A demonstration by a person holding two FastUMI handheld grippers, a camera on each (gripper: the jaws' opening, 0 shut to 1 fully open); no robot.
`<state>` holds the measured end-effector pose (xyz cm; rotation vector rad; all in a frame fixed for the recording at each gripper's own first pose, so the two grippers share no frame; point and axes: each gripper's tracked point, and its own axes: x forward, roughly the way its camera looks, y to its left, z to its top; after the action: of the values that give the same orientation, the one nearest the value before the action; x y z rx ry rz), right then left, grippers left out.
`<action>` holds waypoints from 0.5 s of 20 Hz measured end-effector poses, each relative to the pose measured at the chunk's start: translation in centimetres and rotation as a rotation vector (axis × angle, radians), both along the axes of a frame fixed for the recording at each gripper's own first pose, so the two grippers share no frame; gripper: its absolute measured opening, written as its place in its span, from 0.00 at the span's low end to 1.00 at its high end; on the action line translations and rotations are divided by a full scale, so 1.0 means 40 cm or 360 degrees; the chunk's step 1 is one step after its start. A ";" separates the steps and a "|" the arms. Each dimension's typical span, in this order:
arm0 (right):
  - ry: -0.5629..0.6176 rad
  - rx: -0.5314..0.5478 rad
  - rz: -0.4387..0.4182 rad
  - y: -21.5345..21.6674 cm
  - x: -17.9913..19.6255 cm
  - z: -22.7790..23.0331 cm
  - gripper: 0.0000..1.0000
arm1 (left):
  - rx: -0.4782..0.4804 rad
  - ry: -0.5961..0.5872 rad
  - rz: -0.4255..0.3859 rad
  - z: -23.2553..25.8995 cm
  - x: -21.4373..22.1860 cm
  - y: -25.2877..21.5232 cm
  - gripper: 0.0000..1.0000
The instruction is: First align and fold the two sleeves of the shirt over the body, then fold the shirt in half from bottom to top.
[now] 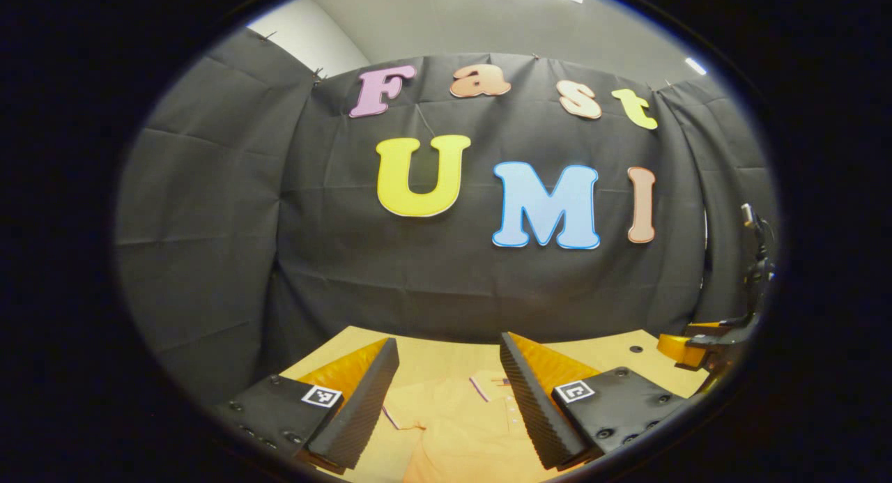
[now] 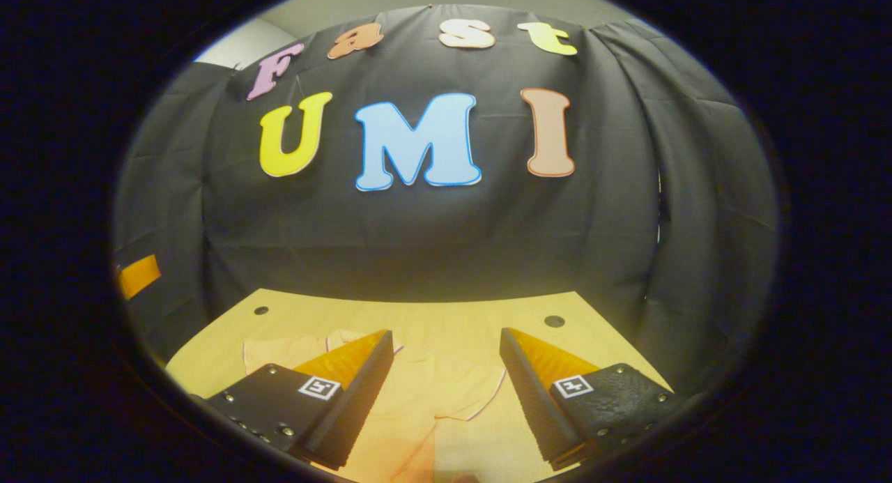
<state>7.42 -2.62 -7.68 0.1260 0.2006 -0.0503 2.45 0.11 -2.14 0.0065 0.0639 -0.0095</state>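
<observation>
A pale orange shirt (image 1: 460, 420) lies flat on the wooden table (image 1: 432, 357), its collar and button placket pointing away from me. My left gripper (image 1: 449, 361) hangs open above the collar area with nothing between its fingers. In the right gripper view the shirt (image 2: 425, 392) shows a short sleeve (image 2: 477, 392) spread to the right and another part (image 2: 286, 347) at the left. My right gripper (image 2: 446, 350) stands open above it, holding nothing. At the far right of the left gripper view the right gripper (image 1: 697, 343) appears at the edge; its jaws are too cut off to judge.
The table (image 2: 418, 312) ends at the black cloth wall close behind the shirt. Two small dark holes (image 2: 554, 321) mark the table's far corners. Bare wood lies around the shirt on the far and right sides.
</observation>
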 end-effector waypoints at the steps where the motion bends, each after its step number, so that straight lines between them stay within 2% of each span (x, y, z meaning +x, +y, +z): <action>1: 0.0031 -0.0005 -0.0008 -0.007 0.018 -0.018 0.95 | 0.0000 0.0007 -0.0002 -0.004 0.007 -0.001 0.95; 10: 0.0304 -0.0054 -0.0085 -0.067 0.164 -0.200 0.96 | -0.0011 0.0062 0.0003 -0.045 0.071 -0.003 0.97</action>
<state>13.99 -5.31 -15.70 0.0926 0.3867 -0.1192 5.29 0.00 -3.94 -0.0006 0.1031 -0.0078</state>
